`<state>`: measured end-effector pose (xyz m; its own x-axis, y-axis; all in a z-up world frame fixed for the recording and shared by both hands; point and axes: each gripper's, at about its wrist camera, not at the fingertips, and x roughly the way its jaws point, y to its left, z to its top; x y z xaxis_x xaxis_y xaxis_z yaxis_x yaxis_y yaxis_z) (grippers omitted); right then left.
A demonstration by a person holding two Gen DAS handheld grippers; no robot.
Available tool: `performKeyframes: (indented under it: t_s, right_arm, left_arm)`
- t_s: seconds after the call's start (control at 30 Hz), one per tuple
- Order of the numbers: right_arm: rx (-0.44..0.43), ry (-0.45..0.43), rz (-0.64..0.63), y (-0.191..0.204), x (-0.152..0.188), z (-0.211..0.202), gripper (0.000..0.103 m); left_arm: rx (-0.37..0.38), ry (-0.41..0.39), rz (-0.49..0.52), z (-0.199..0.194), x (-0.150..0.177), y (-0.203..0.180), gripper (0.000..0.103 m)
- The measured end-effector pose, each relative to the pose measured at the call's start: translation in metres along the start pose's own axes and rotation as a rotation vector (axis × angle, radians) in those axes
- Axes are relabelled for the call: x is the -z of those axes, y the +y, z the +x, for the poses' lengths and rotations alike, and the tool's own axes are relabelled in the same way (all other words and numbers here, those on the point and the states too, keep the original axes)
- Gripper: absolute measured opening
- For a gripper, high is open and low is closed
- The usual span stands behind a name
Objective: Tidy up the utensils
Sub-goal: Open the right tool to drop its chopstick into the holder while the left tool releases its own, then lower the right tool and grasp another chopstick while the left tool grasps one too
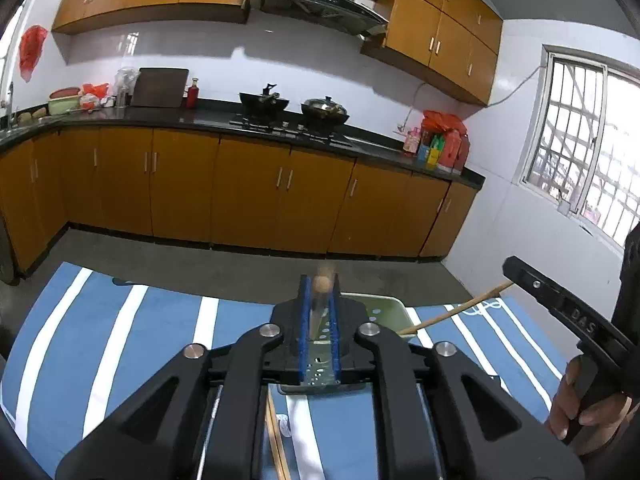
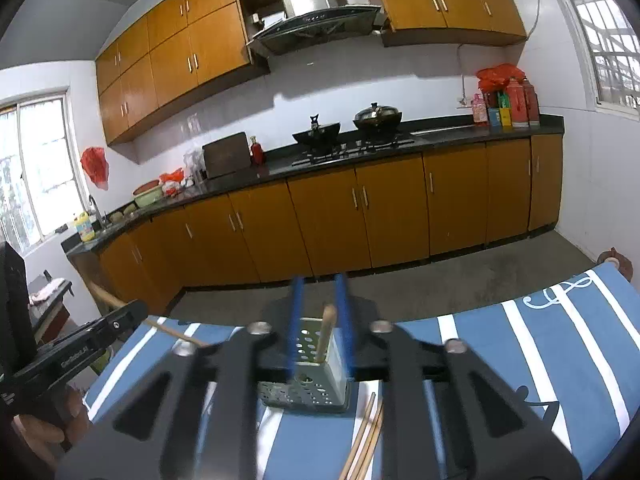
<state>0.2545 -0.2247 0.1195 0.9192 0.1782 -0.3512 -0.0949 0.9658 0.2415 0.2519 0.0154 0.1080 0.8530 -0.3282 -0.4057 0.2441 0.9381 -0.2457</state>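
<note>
Chopstick (image 2: 327,332) stands nearly upright in the perforated holder (image 2: 308,384) on my striped table (image 2: 580,344), directly between the parted fingers of my right claw (image 2: 320,320), while my left claw (image 1: 320,312) is clamped on another wooden utensil (image 1: 321,285).

Your work surface is a table covered by a blue cloth with white stripes (image 2: 540,344). A perforated green utensil holder (image 2: 316,376) stands directly on the cloth. Loose wooden chopsticks (image 2: 366,436) lie on it just beside the holder's near side.
</note>
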Motion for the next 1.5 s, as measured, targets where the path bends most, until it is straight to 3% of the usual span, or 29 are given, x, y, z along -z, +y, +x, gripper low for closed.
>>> performKeyframes:
  t_s: [0.07, 0.27, 0.43, 0.6, 0.8, 0.9, 1.0, 1.1, 1.17, 1.4, 1.5]
  right_arm:
    - [0.000, -0.012, 0.006, -0.001, -0.001, -0.006, 0.027]
    - [0.011, -0.047, 0.026, -0.010, -0.001, -0.030, 0.031]
    - [0.069, 0.004, 0.056, -0.032, 0.027, -0.040, 0.031]
    - [0.138, 0.188, 0.075, -0.053, 0.091, -0.019, 0.031]
    - [0.130, 0.439, 0.093, -0.052, 0.178, 0.009, 0.025]
    - [0.112, 0.508, 0.093, -0.044, 0.206, 0.015, 0.023]
    - [0.120, 0.515, 0.066, -0.034, 0.218, 0.016, 0.023]
    - [0.142, 0.508, 0.018, -0.027, 0.215, 0.016, 0.022]
    - [0.162, 0.503, 0.001, -0.026, 0.214, 0.018, 0.011]
    - [0.268, 0.476, 0.069, -0.058, 0.204, 0.020, 0.008]
    - [0.276, 0.473, 0.099, -0.069, 0.203, 0.019, 0.008]
  left_arm:
    - [-0.005, -0.017, -0.016, -0.006, -0.002, 0.003, 0.027]
    - [-0.011, -0.072, -0.051, -0.024, -0.007, 0.011, 0.029]
    - [-0.050, -0.092, -0.069, -0.039, 0.003, 0.024, 0.030]
    - [-0.182, -0.009, -0.051, -0.036, 0.037, 0.045, 0.037]
    - [-0.275, 0.183, -0.050, -0.012, 0.100, 0.067, 0.038]
    - [-0.275, 0.267, -0.070, -0.005, 0.130, 0.072, 0.038]
    - [-0.266, 0.311, -0.082, -0.002, 0.149, 0.073, 0.038]
    - [-0.243, 0.331, -0.093, -0.002, 0.160, 0.072, 0.038]
    - [-0.226, 0.339, -0.094, -0.002, 0.163, 0.068, 0.038]
    - [-0.162, 0.372, -0.067, 0.001, 0.175, 0.050, 0.038]
    - [-0.146, 0.389, -0.051, 0.004, 0.179, 0.044, 0.037]
